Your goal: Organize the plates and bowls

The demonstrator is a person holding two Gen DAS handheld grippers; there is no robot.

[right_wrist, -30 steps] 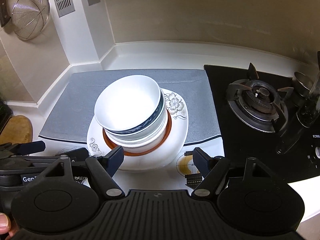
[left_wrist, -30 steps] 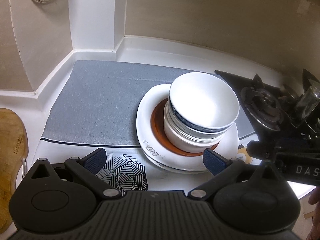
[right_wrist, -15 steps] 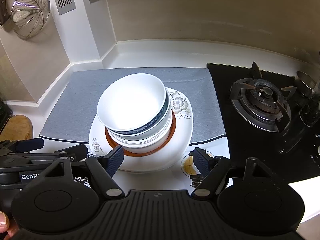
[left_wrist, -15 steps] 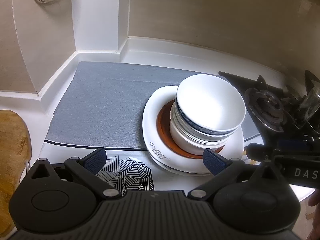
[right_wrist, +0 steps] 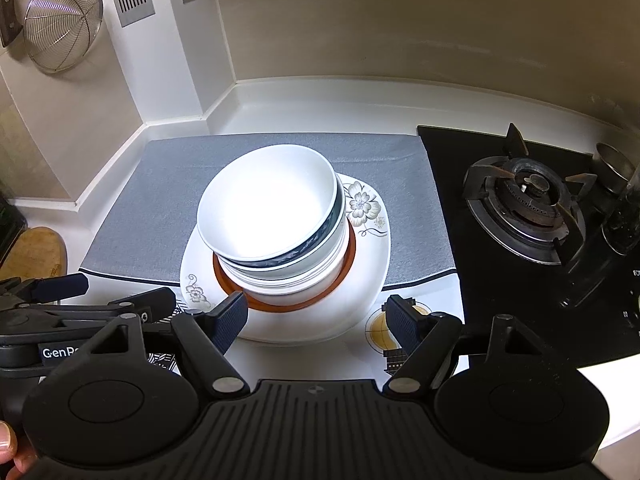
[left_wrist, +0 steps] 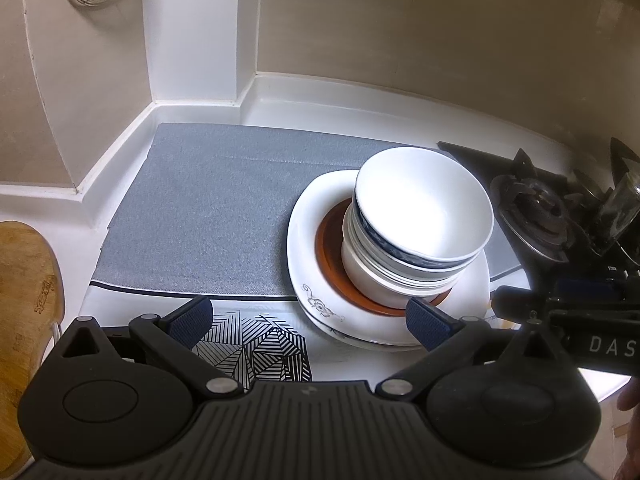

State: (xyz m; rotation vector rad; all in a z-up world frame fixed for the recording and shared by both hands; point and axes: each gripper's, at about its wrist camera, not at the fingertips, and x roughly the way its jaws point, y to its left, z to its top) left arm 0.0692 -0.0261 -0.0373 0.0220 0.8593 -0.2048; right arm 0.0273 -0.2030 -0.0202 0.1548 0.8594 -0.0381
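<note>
The jaws of both grippers stand wide apart and hold nothing. The left gripper and the right gripper hover over the near edge of the desk, just in front of the stack of dishes.

The stack sits at the front of a grey mat. On top is a white bowl, tilted, nested in a bowl with a blue rim and further white bowls below. These rest on a small plate with an orange-brown rim, which lies on a large white plate with a flower pattern. The large plate reaches over the front edge of the mat.

To the right of the mat is a black gas stove. At the left edge lies a wooden cutting board, and a wire strainer hangs on the wall.
</note>
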